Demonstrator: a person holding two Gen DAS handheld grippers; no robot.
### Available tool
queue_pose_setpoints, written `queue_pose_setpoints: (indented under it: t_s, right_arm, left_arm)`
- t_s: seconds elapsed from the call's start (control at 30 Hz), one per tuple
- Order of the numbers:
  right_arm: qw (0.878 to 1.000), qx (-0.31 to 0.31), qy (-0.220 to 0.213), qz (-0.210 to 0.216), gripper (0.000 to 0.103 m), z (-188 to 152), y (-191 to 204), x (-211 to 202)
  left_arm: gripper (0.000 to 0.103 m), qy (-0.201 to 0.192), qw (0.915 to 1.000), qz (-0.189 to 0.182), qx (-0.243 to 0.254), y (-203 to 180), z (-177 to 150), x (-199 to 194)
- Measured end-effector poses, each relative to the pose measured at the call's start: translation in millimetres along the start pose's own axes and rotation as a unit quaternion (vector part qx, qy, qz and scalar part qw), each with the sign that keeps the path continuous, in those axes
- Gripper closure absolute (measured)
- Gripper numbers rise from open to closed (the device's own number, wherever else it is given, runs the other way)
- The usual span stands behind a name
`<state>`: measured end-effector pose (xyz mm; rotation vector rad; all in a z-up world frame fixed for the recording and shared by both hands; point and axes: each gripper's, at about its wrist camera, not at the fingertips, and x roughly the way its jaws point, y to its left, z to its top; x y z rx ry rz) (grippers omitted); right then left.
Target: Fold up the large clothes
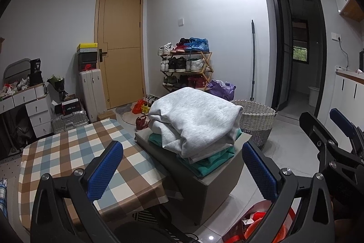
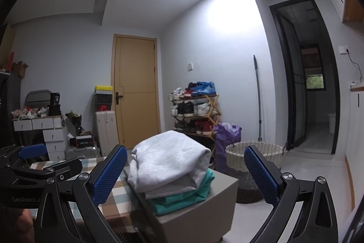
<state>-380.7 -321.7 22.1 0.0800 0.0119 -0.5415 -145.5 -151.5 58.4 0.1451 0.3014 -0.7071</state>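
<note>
A folded light grey garment (image 1: 195, 122) (image 2: 168, 161) lies on top of a folded teal garment (image 1: 211, 163) (image 2: 182, 199). Both are stacked on a grey box stool (image 1: 218, 186) (image 2: 216, 199) beside the checked table (image 1: 75, 163) (image 2: 113, 199). My left gripper (image 1: 182, 170) is open in front of the stack, its blue pads (image 1: 105, 170) wide apart and holding nothing. My right gripper (image 2: 185, 174) is open too, level with the stack, nothing between its pads (image 2: 261, 174). The right gripper's blue fingertip (image 1: 341, 122) shows at the right edge of the left wrist view.
A woven laundry basket (image 1: 257, 120) (image 2: 252, 165) stands on the floor right of the stool, with a purple bag (image 1: 221, 88) (image 2: 227, 138) and a shoe rack (image 1: 186, 65) (image 2: 195, 111) behind it. Suitcases (image 1: 91, 92), drawers and boxes crowd the left wall. A red bag (image 1: 257, 227) lies low right.
</note>
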Motion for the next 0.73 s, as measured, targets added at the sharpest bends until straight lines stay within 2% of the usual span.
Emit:
queue_pose_setpoints:
  t_s: [0.57,0.73]
  right_arm:
    - [1.000,0.003,0.005,0.000,0.000,0.4,1.4,-1.4]
    - [1.000,0.001,0.005,0.001,0.000,-0.7,3.1,-2.0]
  left_arm:
    - [0.001,0.005,1.0000,0.000,-0.006,-0.4,-0.2,2.1]
    - [0.001,0.003,0.9999,0.009,-0.010,1.1,-0.9,3.6]
